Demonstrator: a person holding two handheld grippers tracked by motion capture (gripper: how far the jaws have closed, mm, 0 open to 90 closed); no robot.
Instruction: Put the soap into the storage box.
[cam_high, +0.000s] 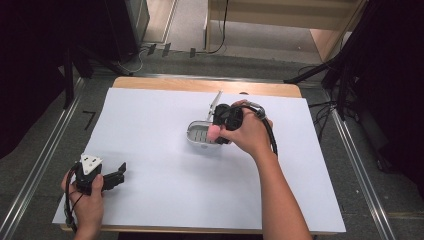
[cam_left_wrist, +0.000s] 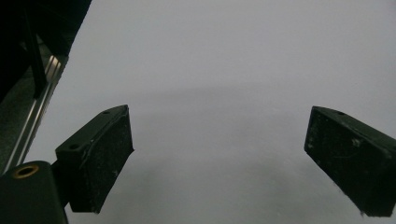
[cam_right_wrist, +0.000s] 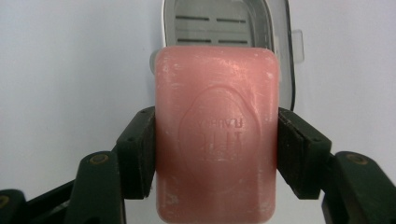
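Right gripper (cam_right_wrist: 215, 154) has the pink soap bar (cam_right_wrist: 215, 135) clamped over the open soap dish (cam_high: 202, 134). Left gripper (cam_left_wrist: 219, 154) sits spread wide over the white counter (cam_high: 150, 125).

Left hand (cam_high: 87, 197) sits low with the left gripper (cam_high: 121, 170) lying nearly flat, jaws spread wide and nothing between its fingers (cam_left_wrist: 98, 163). Right arm's stretched forward, right hand (cam_high: 250, 132) wrapped around the right gripper (cam_high: 216, 134), tipped downward, jaws clamped on a pink soap bar (cam_right_wrist: 215, 140) squeezed between its pads.
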